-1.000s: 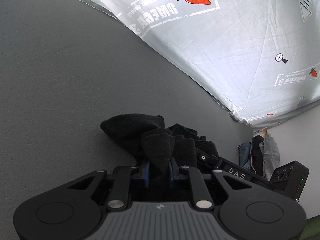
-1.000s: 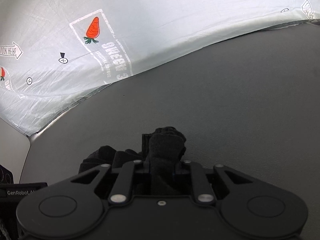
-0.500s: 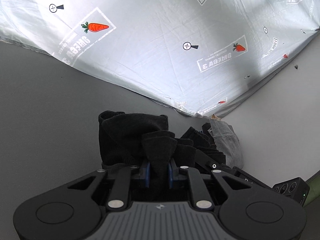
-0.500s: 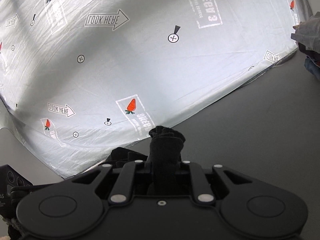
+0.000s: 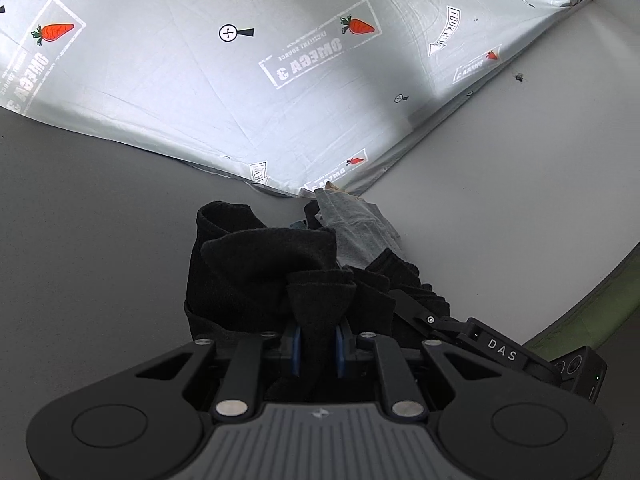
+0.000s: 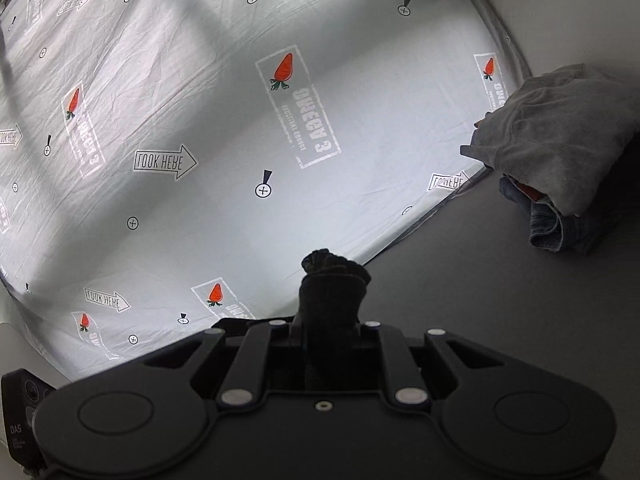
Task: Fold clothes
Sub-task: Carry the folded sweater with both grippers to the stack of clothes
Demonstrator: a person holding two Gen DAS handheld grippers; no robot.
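A black garment (image 5: 256, 276) hangs bunched between both grippers, lifted above the grey table (image 5: 80, 240). My left gripper (image 5: 318, 346) is shut on a fold of it between its blue pads. My right gripper (image 6: 326, 330) is shut on another bunch of the same black garment (image 6: 332, 284), which sticks up past the fingers. The right gripper's body (image 5: 500, 350) shows low right in the left wrist view, close beside the left one.
A pile of grey and denim clothes (image 6: 560, 152) lies on the table at the right; it also shows in the left wrist view (image 5: 356, 228). A white carrot-print sheet (image 6: 240, 120) hangs behind the table. A pale wall (image 5: 540, 160) stands to the right.
Both grippers have tilted upward with the black garment still held; the table has dropped in view and the printed sheet fills more of it. The clothes pile has come into the right wrist view.
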